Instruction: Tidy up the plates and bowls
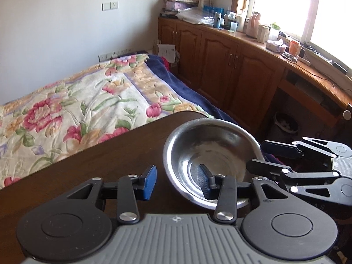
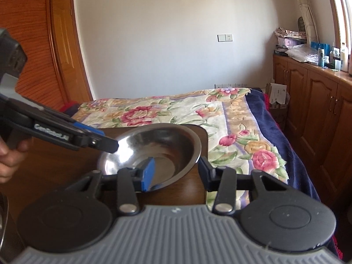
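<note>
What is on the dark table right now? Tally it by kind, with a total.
Steel bowl: 1
Handheld grippers reaching over it: 2, the left gripper and the right gripper, each with jaws open astride the bowl's rim
Total: 3
A metal edge at the right wrist view's lower left cannot be identified.

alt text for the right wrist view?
Open right gripper straddles the near rim of a steel bowl on a dark wooden table; the left gripper reaches the bowl's left rim. A floral-quilted bed lies behind.
</note>
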